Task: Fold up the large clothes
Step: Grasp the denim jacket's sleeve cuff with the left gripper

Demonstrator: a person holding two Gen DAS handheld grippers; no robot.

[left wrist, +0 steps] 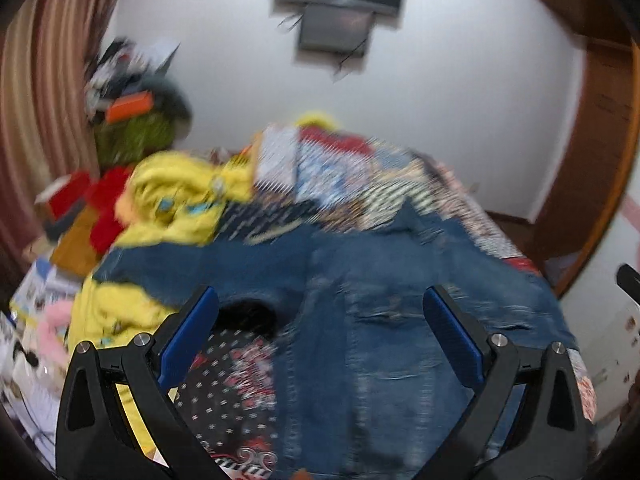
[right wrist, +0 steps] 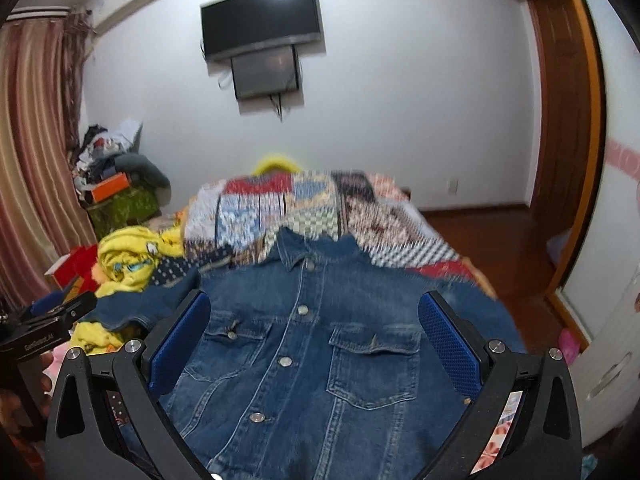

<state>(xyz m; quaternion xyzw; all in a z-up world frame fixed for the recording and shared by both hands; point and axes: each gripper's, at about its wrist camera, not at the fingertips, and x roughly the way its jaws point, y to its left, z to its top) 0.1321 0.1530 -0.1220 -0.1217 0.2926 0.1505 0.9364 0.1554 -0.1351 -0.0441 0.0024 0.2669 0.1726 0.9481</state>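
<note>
Here both views are smeared by motion blur, the left wrist view more heavily, so fine detail is hard to make out. A blue denim jacket (right wrist: 304, 344) lies spread front-up on a bed, directly ahead of and beneath both grippers, its collar pointing away from them. The jacket's lower hem is cut off by the bottom edge of the right wrist view, and one sleeve trails off to the left, partly hidden. The right gripper (right wrist: 314, 334) is released, its blue-padded fingers spread wide above the jacket's two chest pockets, holding nothing. The left gripper (left wrist: 320, 328) is likewise released and empty, fingers wide apart over the denim. Beneath the left gripper's left finger lies a dark dotted garment (left wrist: 236, 392) with white lettering too blurred to read. At the left edge of the right wrist view, the other handheld device shows small white writing that cannot be read. The bed is covered with a patchwork quilt (right wrist: 288, 204). A crumpled yellow garment (right wrist: 132, 260) sits ahead and to the left. On the white wall beyond hangs a dark television (right wrist: 262, 20). Striped curtains (right wrist: 32, 152) hang far left, and a wooden door frame (right wrist: 568, 140) stands to the right.
</note>
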